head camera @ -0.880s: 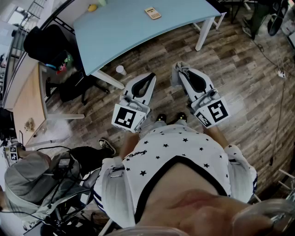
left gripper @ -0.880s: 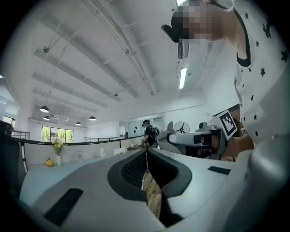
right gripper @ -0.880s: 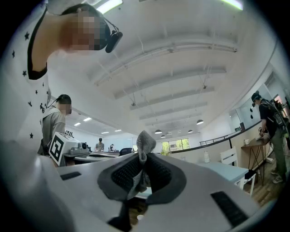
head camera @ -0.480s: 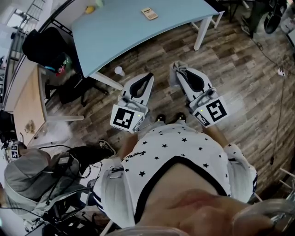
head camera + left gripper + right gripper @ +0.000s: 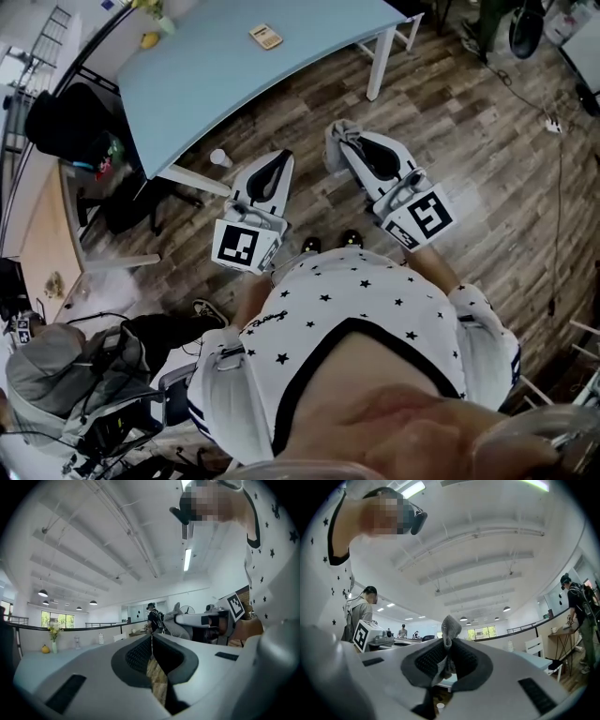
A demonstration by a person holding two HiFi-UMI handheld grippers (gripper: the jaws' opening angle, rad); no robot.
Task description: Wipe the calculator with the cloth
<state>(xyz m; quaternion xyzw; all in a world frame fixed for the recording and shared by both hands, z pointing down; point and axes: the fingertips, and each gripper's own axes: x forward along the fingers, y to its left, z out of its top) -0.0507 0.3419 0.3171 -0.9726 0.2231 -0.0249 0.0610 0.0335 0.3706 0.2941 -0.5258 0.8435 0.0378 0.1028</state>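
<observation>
The calculator (image 5: 265,36) lies on the light blue table (image 5: 216,80), toward its far edge and well apart from both pairs of jaws. Both grippers are held out over the wooden floor (image 5: 469,122), short of the table's near edge. The calculator is a small, flat, tan rectangle set at a slant to the table's edges. It is too small in the head view to make out keys or display, though one end looks a little darker.

The right gripper (image 5: 446,651) has its jaws closed on the cloth (image 5: 449,629), a grey knitted piece. The cloth is pinched into a fold between the pads, with a rounded tuft poking up past the tips. The left gripper (image 5: 151,639) has its jaws pressed together with nothing in them, and only floor shows through the slit below where they meet. A small white cup (image 5: 219,157) stands on the floor beside a table leg.
</observation>
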